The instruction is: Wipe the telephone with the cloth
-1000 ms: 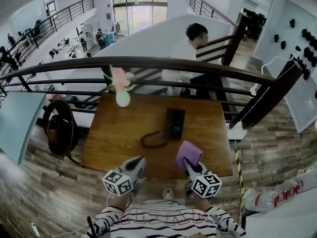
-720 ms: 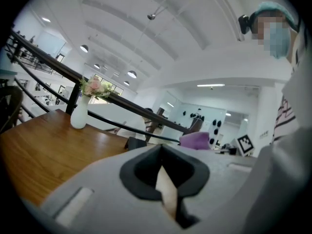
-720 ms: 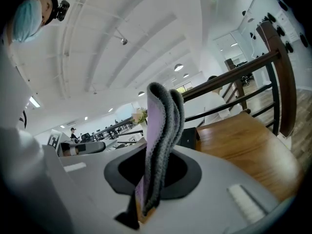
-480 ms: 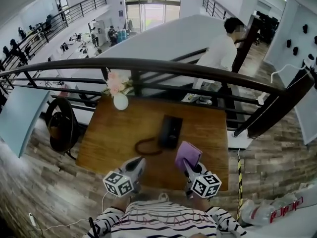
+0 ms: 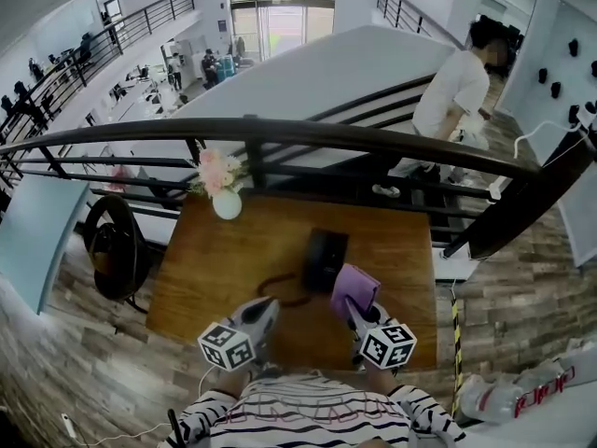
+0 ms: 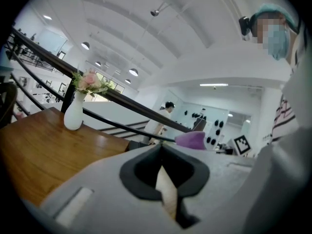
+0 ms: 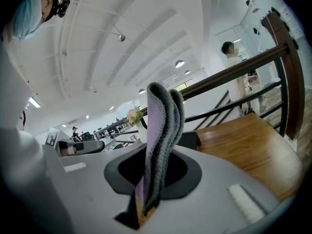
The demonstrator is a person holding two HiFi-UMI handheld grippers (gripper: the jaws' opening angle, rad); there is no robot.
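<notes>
Now, left to right across the bench point(image 5: 201, 269). A white vase of pink flowers point(image 5: 224, 192) stands at the far left corner, well clear of the work.

The left gripper point(image 5: 265, 306) hovers over the near edge. In the left gripper view its jaws are drawn together at the tips with nothing between them, so this hand is empty.

The telephone point(image 5: 326, 257) lies mid-bench, dark and flat. Its long axis runs away from the person, leaning slightly to the right at the far end. Its coiled cord point(image 5: 283, 293) loops off the near left corner and ends up close ahead of the left gripper.

The right gripper point(image 5: 354, 310) is closed on the purple cloth point(image 5: 354, 289). In the right gripper view the folded cloth stands up out of the pinched jaws. The telephone shows as a dark block just past it, a little to the right.

The key relation: the telephone's near end sits just ahead and slightly left of the cloth, near but apparently not touching. The right hand is the nearer one and carries the wiping tool.

Judgement: wiping has not begun. The next move needs a short reach forward and down, with strokes along the long axis. The left gripper is placed to steady the set. The cord loop could snag.
</notes>
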